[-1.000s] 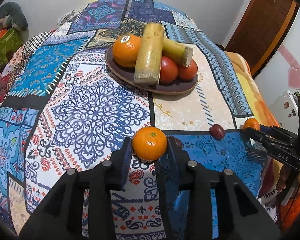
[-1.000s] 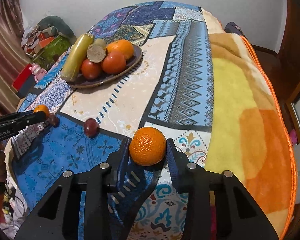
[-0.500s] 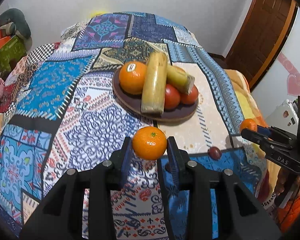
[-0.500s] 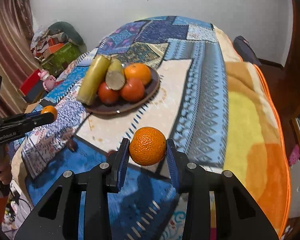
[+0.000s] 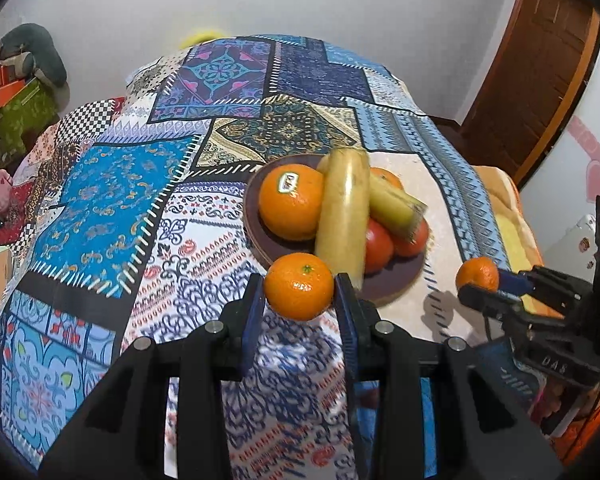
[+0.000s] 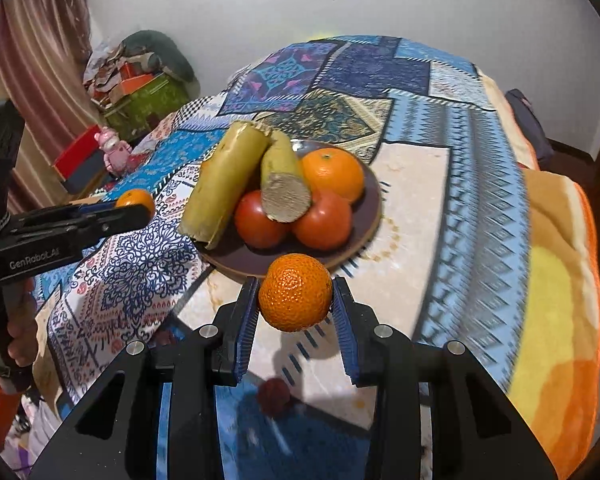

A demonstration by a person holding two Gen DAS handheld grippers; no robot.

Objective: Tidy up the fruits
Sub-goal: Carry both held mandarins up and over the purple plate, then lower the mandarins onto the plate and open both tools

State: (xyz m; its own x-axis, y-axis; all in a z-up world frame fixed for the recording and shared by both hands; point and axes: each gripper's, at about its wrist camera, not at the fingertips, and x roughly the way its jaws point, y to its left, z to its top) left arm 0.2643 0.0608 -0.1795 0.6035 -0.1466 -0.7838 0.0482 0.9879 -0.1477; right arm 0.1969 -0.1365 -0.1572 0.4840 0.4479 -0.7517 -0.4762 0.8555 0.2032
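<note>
Bed [image 5: 112, 200]: covered by a patchwork blanket; carries everything listed. An orange-and-yellow blanket lies along its right edge.

Plate [image 6: 370, 216]: round, dark brown, near the middle of the bed. Holds two yellow-green cane pieces, two tomatoes [image 6: 322, 220] and two oranges; the larger orange [image 5: 290, 208] bears a sticker.

Long cane piece [image 5: 344, 216]: long axis runs from the plate's near rim to its far rim and points away from the left tool, resting on the other fruit. The shorter piece [image 6: 284, 184] lies beside it, cut end towards the right tool.

Left tool [image 5: 298, 300]: pinching a small mandarin [image 5: 299, 286], stem scar up, held in the air over the plate's near-left rim. Round; no long axis to speak of.

Right tool [image 6: 294, 300]: pinching a second mandarin [image 6: 295, 292], held in the air just short of the plate's near rim.

Relation for the coming move: the plate lies straight ahead of and below both tools; by this judgement the left is slightly nearer. Free room on the plate is scant, mostly at the near rim.

Small dark-red fruit [image 6: 274, 396]: on the bed below the right tool; kind unclear.
</note>
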